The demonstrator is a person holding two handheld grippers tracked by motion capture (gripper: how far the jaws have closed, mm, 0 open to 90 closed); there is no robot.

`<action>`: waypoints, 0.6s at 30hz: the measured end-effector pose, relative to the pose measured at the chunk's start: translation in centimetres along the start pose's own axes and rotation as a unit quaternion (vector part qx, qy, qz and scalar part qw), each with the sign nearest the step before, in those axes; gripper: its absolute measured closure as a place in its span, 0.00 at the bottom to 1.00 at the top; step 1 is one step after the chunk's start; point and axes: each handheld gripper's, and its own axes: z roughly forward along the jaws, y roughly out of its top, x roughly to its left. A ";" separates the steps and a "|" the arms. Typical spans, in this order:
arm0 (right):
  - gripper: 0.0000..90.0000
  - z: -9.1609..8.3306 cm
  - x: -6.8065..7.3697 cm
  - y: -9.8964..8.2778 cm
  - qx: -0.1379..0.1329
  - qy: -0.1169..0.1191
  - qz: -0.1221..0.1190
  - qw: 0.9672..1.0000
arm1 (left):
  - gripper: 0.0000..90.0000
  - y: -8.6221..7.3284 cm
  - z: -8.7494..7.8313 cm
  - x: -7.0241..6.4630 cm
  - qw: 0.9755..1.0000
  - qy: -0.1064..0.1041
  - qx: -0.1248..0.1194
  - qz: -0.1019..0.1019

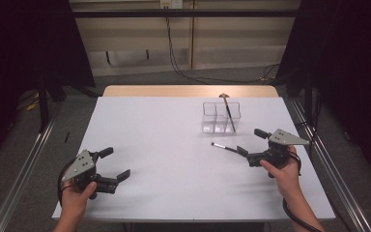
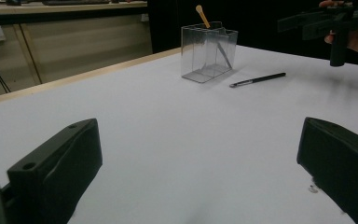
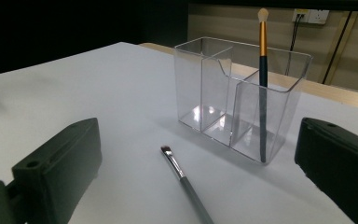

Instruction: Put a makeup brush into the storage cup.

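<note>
As seen from the high view, the right gripper, jaws spread, hovers beside the loose brush, which lies flat just in front of the clear organizer; the left gripper, also spread, is well apart from the organizer. Left gripper view: brush right of organizer. Right gripper view: brush between the spread jaws; a gold-banded brush stands in the organizer's end compartment.
</note>
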 end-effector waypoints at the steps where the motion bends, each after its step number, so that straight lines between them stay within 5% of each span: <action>1: 0.00 0.1 0.0 0.0 0.001 0.001 0.001 1.000 | 0.00 0.0 0.0 0.0 1.000 0.000 -0.002 -0.002; 18: 0.00 2.3 -0.6 0.8 0.015 0.004 0.001 1.000 | 0.00 0.0 0.0 0.0 1.000 0.000 0.000 -0.001</action>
